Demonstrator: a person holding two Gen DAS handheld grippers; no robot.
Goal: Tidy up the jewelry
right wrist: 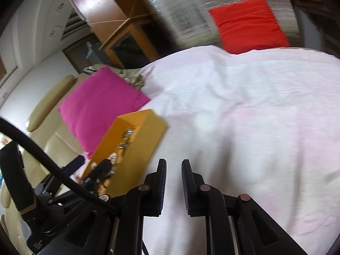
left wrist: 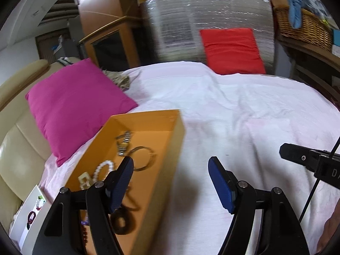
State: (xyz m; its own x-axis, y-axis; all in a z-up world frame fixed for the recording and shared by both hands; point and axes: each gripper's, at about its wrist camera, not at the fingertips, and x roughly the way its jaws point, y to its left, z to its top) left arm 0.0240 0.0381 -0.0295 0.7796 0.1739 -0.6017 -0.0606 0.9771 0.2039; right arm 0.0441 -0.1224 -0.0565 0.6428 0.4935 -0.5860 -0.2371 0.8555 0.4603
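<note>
Both tools are black plastic: the left gripper (left wrist: 171,177) and right gripper (right wrist: 173,183) carry ribbed blue pads, round metal screws, and a black cable (right wrist: 42,155).

Seen from both wrists, angled down, close over the white-sheeted bed (left wrist: 233,106); shared: orange box (left wrist: 148,116), pink cushion (right wrist: 102,102).

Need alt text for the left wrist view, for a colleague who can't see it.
The left gripper hangs open and empty above a white bedsheet, beside an open orange cardboard box holding a silver bangle, a white bead bracelet and other jewelry. A magenta cushion lies behind the box.
</note>
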